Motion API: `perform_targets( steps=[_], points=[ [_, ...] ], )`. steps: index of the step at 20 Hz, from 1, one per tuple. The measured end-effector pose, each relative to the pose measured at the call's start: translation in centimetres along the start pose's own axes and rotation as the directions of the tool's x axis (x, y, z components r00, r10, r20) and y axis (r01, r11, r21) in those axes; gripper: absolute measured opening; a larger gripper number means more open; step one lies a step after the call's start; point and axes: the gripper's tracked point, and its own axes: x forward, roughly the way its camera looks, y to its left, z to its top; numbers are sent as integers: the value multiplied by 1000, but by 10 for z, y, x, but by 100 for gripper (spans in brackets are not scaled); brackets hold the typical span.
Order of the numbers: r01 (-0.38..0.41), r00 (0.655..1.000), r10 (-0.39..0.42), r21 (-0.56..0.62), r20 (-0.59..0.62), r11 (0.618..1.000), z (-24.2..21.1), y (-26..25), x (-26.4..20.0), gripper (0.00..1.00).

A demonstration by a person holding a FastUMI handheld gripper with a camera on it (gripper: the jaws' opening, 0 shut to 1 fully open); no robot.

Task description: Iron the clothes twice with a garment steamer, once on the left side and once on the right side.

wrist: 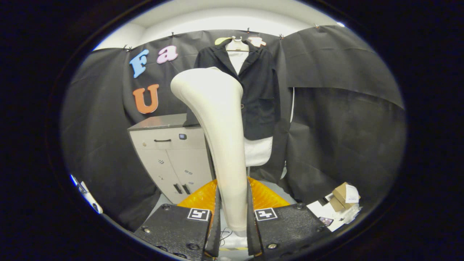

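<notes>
Gripper (pixel 233 221) clamped from both sides on the handle of the garment steamer (pixel 217 137). Long axis nearly upright, leaning slightly away, with the broad head at the top aimed at the dark jacket (pixel 259 98). Jacket hung on a hanger over a white shirt (pixel 258 150), just beyond the steamer head. Grey cabinet (pixel 170 156) beside it, doors and drawer closed. Cardboard boxes (pixel 342 197) on the floor, contents hidden.

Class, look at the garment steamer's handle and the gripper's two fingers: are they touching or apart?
Touching. The gripper view shows the gripper shut on the steamer: both fingers press flat against its handle, with no gap on either side.
</notes>
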Motion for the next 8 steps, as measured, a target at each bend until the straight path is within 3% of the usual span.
perform_targets(
  steps=[8],
  points=[
    [-16,1000,16,1,10,1000,-15,-3,-16,32]
  ],
)
